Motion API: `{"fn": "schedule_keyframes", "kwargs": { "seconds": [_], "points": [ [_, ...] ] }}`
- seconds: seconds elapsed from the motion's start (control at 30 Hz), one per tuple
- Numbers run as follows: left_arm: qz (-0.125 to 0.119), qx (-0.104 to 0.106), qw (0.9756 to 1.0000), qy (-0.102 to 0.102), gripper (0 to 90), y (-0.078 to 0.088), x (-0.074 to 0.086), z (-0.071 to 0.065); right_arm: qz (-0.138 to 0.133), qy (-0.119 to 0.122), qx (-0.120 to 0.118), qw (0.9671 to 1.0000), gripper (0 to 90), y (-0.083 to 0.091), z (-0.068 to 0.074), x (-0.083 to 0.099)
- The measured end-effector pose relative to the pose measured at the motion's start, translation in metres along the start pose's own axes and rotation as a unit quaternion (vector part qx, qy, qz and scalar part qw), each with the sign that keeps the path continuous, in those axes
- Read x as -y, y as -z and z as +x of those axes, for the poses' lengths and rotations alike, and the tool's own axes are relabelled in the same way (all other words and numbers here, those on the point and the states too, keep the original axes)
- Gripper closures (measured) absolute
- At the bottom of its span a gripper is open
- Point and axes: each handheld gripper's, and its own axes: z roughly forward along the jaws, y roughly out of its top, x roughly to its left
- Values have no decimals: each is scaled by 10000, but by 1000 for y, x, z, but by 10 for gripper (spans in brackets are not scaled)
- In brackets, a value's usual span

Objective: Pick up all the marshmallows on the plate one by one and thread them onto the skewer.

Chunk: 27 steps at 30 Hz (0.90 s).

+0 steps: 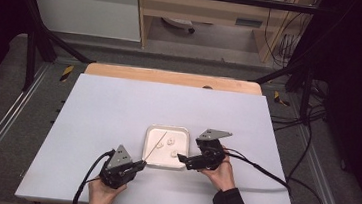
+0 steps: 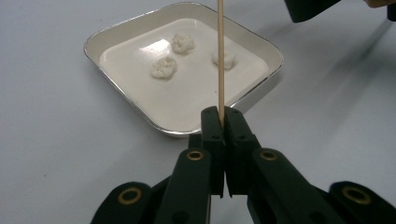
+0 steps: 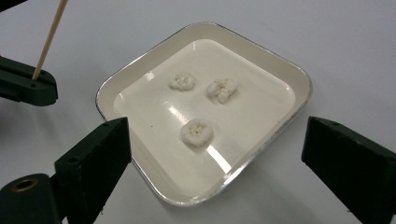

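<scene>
On the pale grey worktop (image 1: pixel 118 111) sits a shallow square tray (image 1: pixel 152 129) with rounded corners, a thin silvery metal rim and a glossy cream-white floor that catches the light. Three small white lumps lie on that floor, each knobbly and puffed like a bit of popcorn or cauliflower, apart from one another. From the right tool's view, two of them sit side by side toward the far part of the tray, the left lump (image 3: pixel 181 80) and the right lump (image 3: pixel 222 89), and the third, a rounder lump (image 3: pixel 196 132), lies nearer, close to the middle.

The left tool (image 2: pixel 223 115) has its black jaws together, clamped on the lower end of a thin wooden skewer (image 2: pixel 220 56). The skewer is pale tan, straight and smooth. In the left tool's view it rises from between the jaw tips and runs out over the tray, crossing in front of one lump. In the high view it slants from the left tool (image 1: pixel 138 166), just off the tray's near left corner, up over the tray's left half.

The right tool (image 3: pixel 215 154) has its jaws wide apart with nothing between the pads; they frame the near edge of the tray, with the rounder lump beyond the gap. In the high view the right tool (image 1: pixel 181 158) lies just beside the tray's right near corner, held in the person's right hand (image 1: pixel 220 173).
</scene>
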Motion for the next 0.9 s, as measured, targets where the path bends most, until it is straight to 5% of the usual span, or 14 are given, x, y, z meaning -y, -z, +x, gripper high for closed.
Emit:
{"fn": "schedule_keyframes", "kwargs": {
  "seconds": [0.33,0.5,0.9],
  "points": [
    [-9,-21,10000,-11,878,0,4,-1,106,35,-179,9998,314,-33,0,-2],
    [-9,-6,10000,-5,878,-4,5,-3,177,310,-221,9991,460,-43,2,5],
    [-37,41,10000,-14,877,-7,5,-7,234,575,-242,9978,643,-50,2,11]
  ]
}}
